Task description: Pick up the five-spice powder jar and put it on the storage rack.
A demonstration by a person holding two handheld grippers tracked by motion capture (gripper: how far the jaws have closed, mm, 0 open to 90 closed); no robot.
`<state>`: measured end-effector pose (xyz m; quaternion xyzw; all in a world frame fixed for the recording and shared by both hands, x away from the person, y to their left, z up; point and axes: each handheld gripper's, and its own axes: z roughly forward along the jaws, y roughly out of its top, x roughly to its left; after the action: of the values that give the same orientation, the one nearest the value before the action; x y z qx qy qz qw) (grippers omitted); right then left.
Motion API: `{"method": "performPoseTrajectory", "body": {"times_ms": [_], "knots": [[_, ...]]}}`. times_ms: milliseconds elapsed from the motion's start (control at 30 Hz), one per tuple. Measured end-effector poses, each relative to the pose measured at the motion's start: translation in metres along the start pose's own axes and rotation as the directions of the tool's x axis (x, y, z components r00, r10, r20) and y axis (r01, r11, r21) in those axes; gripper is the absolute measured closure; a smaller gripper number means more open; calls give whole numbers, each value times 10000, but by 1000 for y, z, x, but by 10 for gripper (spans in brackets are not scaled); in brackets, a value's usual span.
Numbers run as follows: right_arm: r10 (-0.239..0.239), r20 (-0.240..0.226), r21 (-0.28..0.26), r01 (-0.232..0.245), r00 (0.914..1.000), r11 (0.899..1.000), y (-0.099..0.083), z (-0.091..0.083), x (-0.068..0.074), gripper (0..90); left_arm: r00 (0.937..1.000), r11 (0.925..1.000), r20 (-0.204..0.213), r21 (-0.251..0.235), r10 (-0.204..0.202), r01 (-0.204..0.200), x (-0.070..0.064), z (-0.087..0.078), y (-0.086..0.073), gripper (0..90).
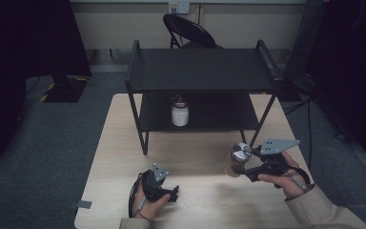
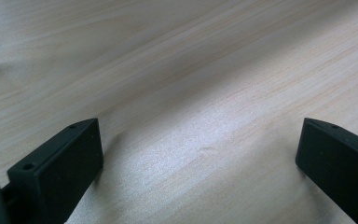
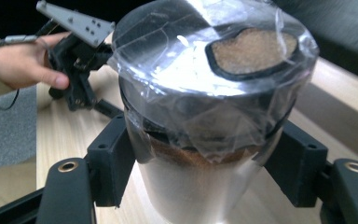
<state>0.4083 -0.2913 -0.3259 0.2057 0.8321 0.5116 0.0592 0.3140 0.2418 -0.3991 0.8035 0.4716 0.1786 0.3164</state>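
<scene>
With the right gripper point(image 1: 238, 167) clamped on the wrapped spice jar point(image 3: 209, 116) and the left gripper point(image 2: 200, 163) resting wide open on the worktop point(image 1: 209, 162), I'd keep the jar upright while carrying it toward the lower shelf point(image 1: 219, 125), clear of the 1 white jar point(image 1: 180, 113) there.

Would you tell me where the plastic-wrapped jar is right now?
The plastic-wrapped jar is clamped in the right gripper, right of the table's middle, before the black shelf.

White-filled glass jar point(image 1: 180, 113) on lower tier of black metal shelf point(image 1: 200, 71): lid in shadow, indistinct. Black folding chair point(image 1: 189, 30) partly hidden behind shelf.
</scene>
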Motion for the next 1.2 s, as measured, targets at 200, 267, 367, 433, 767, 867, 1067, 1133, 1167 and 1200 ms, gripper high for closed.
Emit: {"method": "performPoseTrajectory", "body": {"times_ms": [200, 267, 367, 433, 767, 867, 1067, 1133, 1167, 1200], "knots": [[-114, 133, 7, 114, 9998, 9999, 19, -1, -5, 307, 10000, 10000, 1, -1, -2, 2, 0, 0, 0, 0], [-94, 167, 12, 94, 9998, 10000, 25, -1, -7, 307, 10000, 10000, 0, -1, -2, 2, 0, 0, 0, 0], [-88, 247, 45, 87, 9997, 10000, 34, 0, -9, 308, 10000, 10000, 0, -1, -2, 2, 0, 0, 0, 0], [-82, 265, 31, 81, 9996, 10000, 39, 1, -10, 308, 10000, 10000, 0, -2, -3, 3, 0, 0, 0, 0], [-166, 527, 126, 159, 9985, 9998, 71, 10, -14, 307, 10000, 10000, -1, -3, -3, 3, 0, 0, 0, 0], [-174, 628, 100, 168, 9979, 9998, 77, 12, -15, 307, 10000, 10000, 0, -2, -2, 2, 0, 0, 0, 0], [-64, 839, 42, 61, 9965, 10000, 87, 16, -19, 307, 10000, 10000, -1, -3, -2, 2, 0, 0, 0, 0], [-138, 904, 29, 136, 9958, 9999, 89, 17, -20, 307, 10000, 10000, -6, -3, -5, 5, 0, 0, 0, 0], [-129, 938, 12, 128, 9955, 9999, 90, 18, -20, 307, 10000, 10000, -3, -5, -9, 9, 0, 0, 0, 0], [-90, 963, 12, 89, 9953, 10000, 91, 18, -22, 308, 10000, 10000, -5, -1, -4, 4, 0, 0, 0, 0]]}}
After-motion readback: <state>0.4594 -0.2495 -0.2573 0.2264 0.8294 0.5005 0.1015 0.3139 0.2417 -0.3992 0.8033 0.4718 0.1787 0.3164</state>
